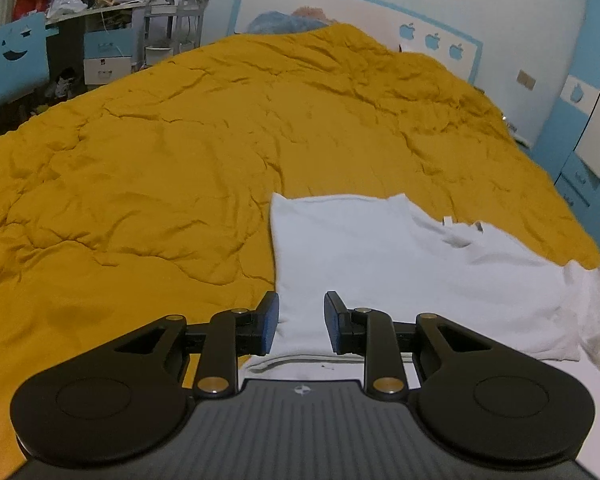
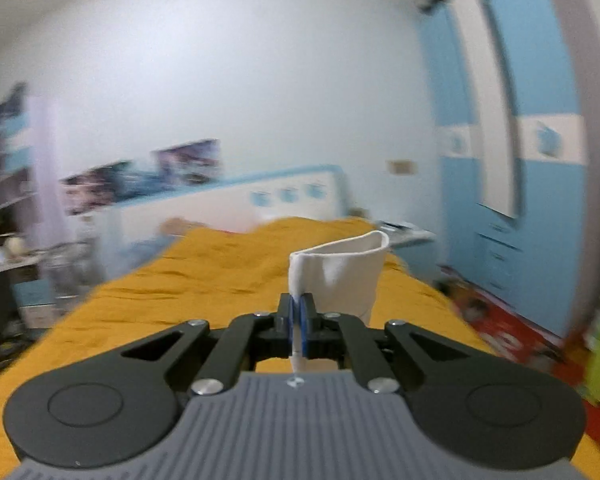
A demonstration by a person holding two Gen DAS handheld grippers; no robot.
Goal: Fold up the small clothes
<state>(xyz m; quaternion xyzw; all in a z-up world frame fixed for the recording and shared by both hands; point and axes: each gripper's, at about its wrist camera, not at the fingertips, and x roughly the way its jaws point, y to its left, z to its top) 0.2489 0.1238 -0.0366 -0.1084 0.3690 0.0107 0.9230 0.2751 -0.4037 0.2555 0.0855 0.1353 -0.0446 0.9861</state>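
Note:
A white small garment [image 1: 400, 264] lies partly folded on the mustard-yellow bedspread [image 1: 160, 160], at the near right of the left wrist view. My left gripper [image 1: 301, 322] is open and empty, its jaws straddling the garment's near left part just above it. My right gripper [image 2: 299, 320] is shut on a fold of the white garment [image 2: 340, 268], which stands up curled above the jaws, lifted over the bedspread [image 2: 200, 280]. The right wrist view is blurred by motion.
A white and blue headboard [image 1: 340, 8] stands at the bed's far end. A desk with clutter and a blue chair [image 1: 18, 60] are at the far left. A blue and white wardrobe [image 2: 520, 180] stands to the right of the bed.

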